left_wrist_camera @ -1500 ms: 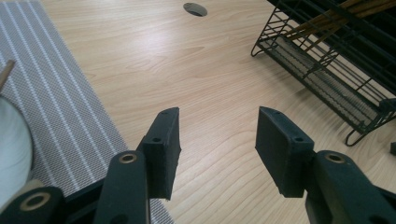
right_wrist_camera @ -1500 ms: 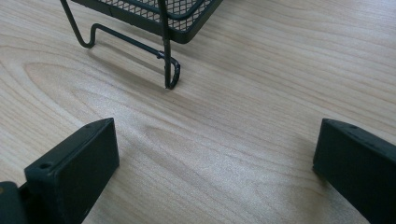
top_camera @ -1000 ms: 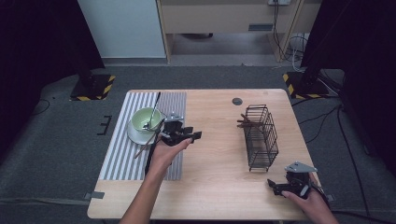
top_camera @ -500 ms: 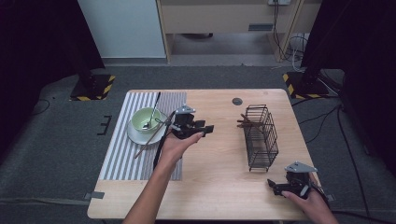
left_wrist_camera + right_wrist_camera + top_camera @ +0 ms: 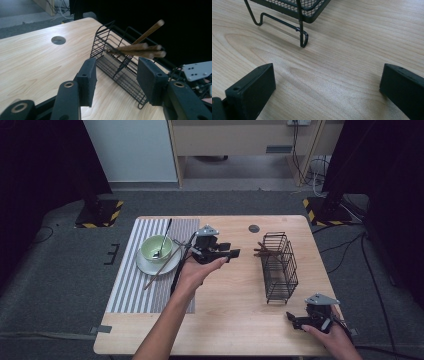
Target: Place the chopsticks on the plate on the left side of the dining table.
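One wire rack [image 5: 279, 267] holding four wooden sticks [image 5: 136, 47], one green bowl [image 5: 157, 248] on one saucer [image 5: 148, 265], one spoon [image 5: 163, 239], one striped mat [image 5: 129, 285], two grippers.

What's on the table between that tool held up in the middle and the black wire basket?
Nothing: between the left tool and the wire basket there is bare wooden table, seen in the high view and the left gripper view.

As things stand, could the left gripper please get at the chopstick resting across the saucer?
Probably yes. The left gripper, jaws open and empty, hangs just right of the saucer; the chopstick lies on its rim with nothing over it. It faces the wire basket, so it must turn back.
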Available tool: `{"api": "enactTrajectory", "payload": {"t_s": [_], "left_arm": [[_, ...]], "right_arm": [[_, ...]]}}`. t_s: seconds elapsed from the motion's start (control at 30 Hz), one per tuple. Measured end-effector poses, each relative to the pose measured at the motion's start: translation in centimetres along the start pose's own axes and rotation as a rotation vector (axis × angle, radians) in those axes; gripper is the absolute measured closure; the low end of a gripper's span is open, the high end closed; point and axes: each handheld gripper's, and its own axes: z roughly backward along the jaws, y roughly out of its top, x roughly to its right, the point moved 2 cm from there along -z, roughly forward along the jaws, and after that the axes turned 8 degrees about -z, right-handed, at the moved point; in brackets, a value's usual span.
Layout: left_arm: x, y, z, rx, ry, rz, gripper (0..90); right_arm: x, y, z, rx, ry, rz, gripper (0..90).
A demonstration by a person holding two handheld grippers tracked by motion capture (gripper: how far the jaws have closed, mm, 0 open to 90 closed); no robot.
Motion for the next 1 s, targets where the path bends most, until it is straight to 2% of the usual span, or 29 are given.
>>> {"api": "enactTrajectory", "payload": {"t_s": [0.17, 0.47, 1.0], "left_arm": [[0.7, 0.7, -0.2, 0.007, -0.019, -0.013, 49.0], [1.2, 1.8, -0.2, 0.041, -0.043, 0.007, 48.7], [2.4, 3.7, -1.8, 0.024, -0.048, -0.04, 45.9]], "right_arm": [[0.0, 0.0, 0.0, 0.0, 0.0, 0.0, 0.3], [0.0, 0.0, 0.0, 0.0, 0.0, 0.0, 0.4], [0.0, 0.0, 0.0, 0.0, 0.0, 0.0, 0.4]]}}
